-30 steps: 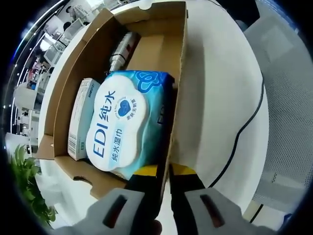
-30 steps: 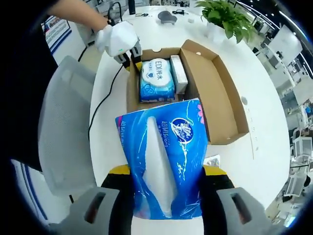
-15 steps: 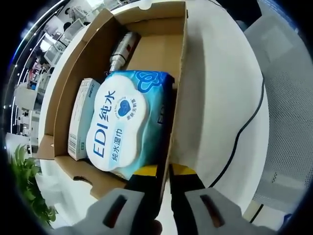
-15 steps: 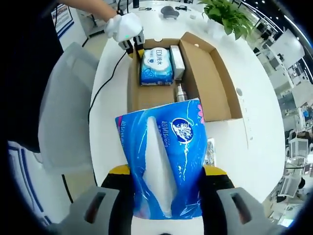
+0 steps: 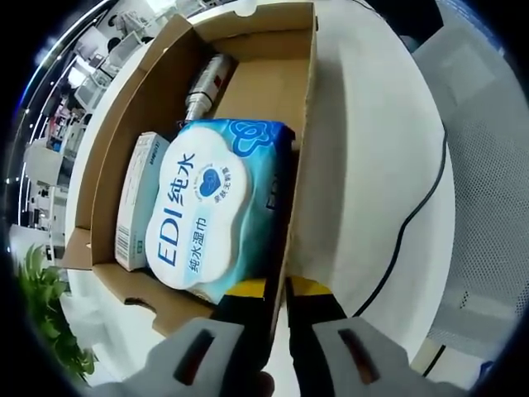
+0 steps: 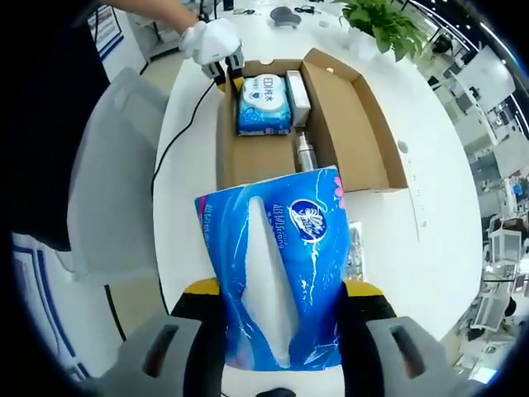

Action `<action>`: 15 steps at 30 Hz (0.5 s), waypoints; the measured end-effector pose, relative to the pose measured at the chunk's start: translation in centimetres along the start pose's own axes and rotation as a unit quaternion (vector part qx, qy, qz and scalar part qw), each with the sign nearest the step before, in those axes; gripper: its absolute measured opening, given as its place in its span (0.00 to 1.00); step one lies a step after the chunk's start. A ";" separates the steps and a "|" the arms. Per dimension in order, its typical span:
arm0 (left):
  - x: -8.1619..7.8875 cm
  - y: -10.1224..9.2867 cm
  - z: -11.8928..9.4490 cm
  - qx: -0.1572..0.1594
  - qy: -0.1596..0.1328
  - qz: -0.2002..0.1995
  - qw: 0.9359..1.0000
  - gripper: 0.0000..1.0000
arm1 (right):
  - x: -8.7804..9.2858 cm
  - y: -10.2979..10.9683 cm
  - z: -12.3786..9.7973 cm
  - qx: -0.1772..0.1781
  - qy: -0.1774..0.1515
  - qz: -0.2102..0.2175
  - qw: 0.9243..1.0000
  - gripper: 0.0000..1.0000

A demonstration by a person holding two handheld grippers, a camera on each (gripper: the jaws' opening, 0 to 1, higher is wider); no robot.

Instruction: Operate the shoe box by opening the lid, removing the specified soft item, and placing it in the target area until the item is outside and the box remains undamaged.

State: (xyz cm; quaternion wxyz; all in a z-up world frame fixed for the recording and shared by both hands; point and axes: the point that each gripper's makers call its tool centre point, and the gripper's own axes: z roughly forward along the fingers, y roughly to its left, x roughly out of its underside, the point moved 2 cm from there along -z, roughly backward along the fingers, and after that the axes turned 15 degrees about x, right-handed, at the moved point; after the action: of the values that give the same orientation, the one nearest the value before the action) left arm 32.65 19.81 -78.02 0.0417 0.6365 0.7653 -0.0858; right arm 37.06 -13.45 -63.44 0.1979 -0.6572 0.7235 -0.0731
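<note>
My right gripper (image 6: 281, 302) is shut on a blue soft tissue pack (image 6: 277, 265), held up above the white table, outside the open cardboard shoe box (image 6: 248, 157). The box's lid (image 6: 355, 124) lies folded open to the right. Inside the box are a light blue wet-wipes pack (image 6: 264, 103), a slim white carton (image 6: 297, 98) and a metal cylinder (image 6: 306, 153). My left gripper (image 5: 277, 289) is shut on the box's side wall (image 5: 302, 141), next to the wet-wipes pack (image 5: 211, 211), the carton (image 5: 136, 198) and the cylinder (image 5: 207, 83). In the right gripper view a gloved hand holds the left gripper (image 6: 225, 73) at the box's far left corner.
The round white table (image 6: 430, 215) carries a potted plant (image 6: 388, 25) and a dark object (image 6: 286, 13) at the far side. A black cable (image 5: 413, 215) runs over the table edge. A grey mesh chair (image 6: 107, 182) stands left of the table. A small clear packet (image 6: 355, 248) lies by the tissue pack.
The right gripper's view has pulled back a little further from the box with the tissue pack still held. The left gripper has not moved.
</note>
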 end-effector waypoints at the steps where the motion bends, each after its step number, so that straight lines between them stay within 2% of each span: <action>1: 0.0 0.0 0.0 0.000 0.000 0.000 1.000 0.06 | 0.2 -0.1 0.0 0.001 0.003 -0.008 1.000 0.50; 2: 0.0 0.0 0.0 -0.001 -0.001 0.000 1.000 0.06 | 0.8 -0.4 -0.1 0.003 0.009 -0.026 1.000 0.50; 3: 0.0 0.0 0.0 -0.002 -0.001 0.000 1.000 0.06 | 1.5 -0.9 -0.4 0.003 0.012 -0.025 1.000 0.50; 7: 0.0 0.0 0.0 -0.001 -0.001 -0.003 1.000 0.06 | 2.5 -1.6 -1.0 0.006 0.012 0.006 1.000 0.50; 8: 0.0 0.0 0.0 0.000 -0.001 -0.002 1.000 0.06 | 2.7 -1.8 -1.2 0.007 0.013 0.002 1.000 0.50; 12: 0.0 0.0 0.1 0.002 0.000 -0.003 1.000 0.06 | 2.8 -2.7 -1.6 0.013 0.011 -0.022 1.000 0.50; 15: 0.0 0.0 0.0 0.001 0.000 -0.002 1.000 0.06 | 2.6 -3.4 -2.1 0.011 0.010 -0.024 1.000 0.50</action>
State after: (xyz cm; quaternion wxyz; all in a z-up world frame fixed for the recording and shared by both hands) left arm 32.64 19.78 -78.06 0.0405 0.6348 0.7667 -0.0869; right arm 39.22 -16.79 -60.84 0.1960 -0.6712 0.7090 -0.0920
